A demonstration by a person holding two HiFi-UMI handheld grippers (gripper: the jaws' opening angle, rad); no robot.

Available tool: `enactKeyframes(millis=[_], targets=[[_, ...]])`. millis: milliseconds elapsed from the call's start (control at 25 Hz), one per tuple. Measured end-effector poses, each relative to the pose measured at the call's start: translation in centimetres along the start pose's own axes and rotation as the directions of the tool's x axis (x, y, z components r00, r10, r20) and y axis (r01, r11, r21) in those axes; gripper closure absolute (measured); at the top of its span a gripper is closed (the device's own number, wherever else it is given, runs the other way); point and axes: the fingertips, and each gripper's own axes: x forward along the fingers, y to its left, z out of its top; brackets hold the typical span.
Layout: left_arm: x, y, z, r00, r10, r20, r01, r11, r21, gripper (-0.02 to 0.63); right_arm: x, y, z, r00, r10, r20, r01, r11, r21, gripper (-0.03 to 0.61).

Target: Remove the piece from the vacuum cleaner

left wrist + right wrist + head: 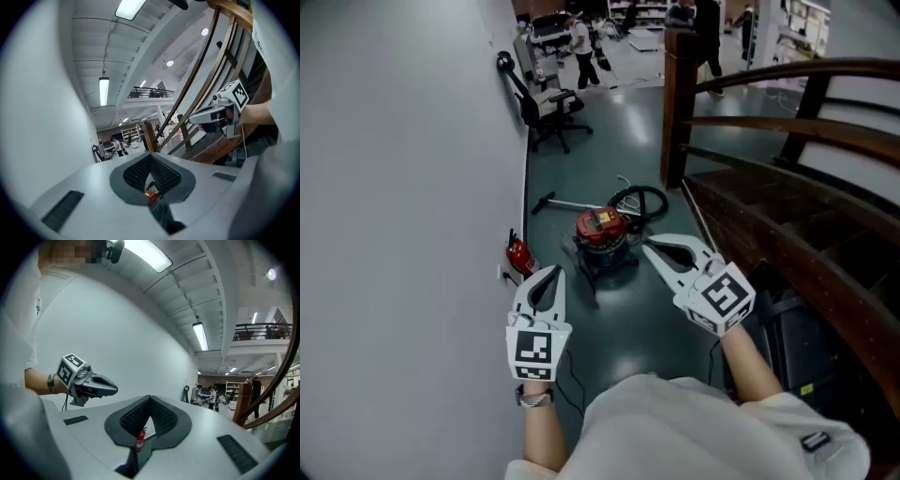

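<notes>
- Left tongs (553,271): jaws closed, tips together, nothing held betw. them. Only the diamond-shaped gap behind the tips is open. It is held in the air, low at the left of the head view, pointing fwd.
- Right tongs (648,246): jaws closed too, tips touching, empty. It is at the right, a bit further fwd than the left one, w/ tips turned toward the middle.
- The two tongs are apart, one on each side. Neither touches the vacuum cleaner (602,234).
- The vacuum cleaner stands upright on the floor (623,314), ahead of both tongs and betw. them in the head view. It has a red top and a dark body. In the left gripper view the red top shows through the gap of the left tongs.
- A black hose (645,199) makes a loop just behind the vacuum cleaner, at its right. A thin tube (567,203) lies on the floor behind it at the left. Which piece is to come off, I cannot tell.
- A red fire extinguisher (519,255) is at the floor's left edge, at the foot of the wall (403,187), near the vacuum cleaner but apart from it. In the right gripper view it shows in the gap of the right tongs.
- Floor's right edge: a wooden stair (787,131) w/ curved rails, and its post (678,103) behind the vacuum cleaner.
- An office chair (548,111) is further along the left edge, by the wall.
- People (581,42) stand at the far end of the floor, too small for details.
- A watch (534,397) is on the left wrist.
</notes>
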Motion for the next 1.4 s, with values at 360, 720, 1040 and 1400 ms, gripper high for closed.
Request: enactKeyframes(millis=[360, 720, 1040, 1400], targets=[[0.6, -1.1, 0.6, 1.000, 0.013, 0.000, -0.013, 1.000, -0.009, 0.615, -1.0, -1.0, 0.1, 1.000, -0.010, 0.025, 0.010, 1.000, 0.020, 0.549], [1.9, -3.2, -0.2, 0.999, 0.029, -0.034, -0.030, 0.999, -0.014, 0.615, -2.2, -3.1, -1.5, 0.999, 0.030, 0.029, -0.031, 0.999, 0.044, 0.548], [3.7, -3.3, -0.4, 0.996, 0.062, -0.058, -0.064, 0.997, -0.032, 0.615, -1.4, -5.1, -2.9, 0.997, 0.079, 0.016, -0.080, 0.994, 0.072, 0.549], [8.0, -1.2, -1.7, 0.997, 0.043, -0.063, -0.046, 0.998, -0.048, 0.615, 3.3, -6.8, -4.4, 0.994, 0.108, -0.003, -0.108, 0.993, 0.045, 0.551]])
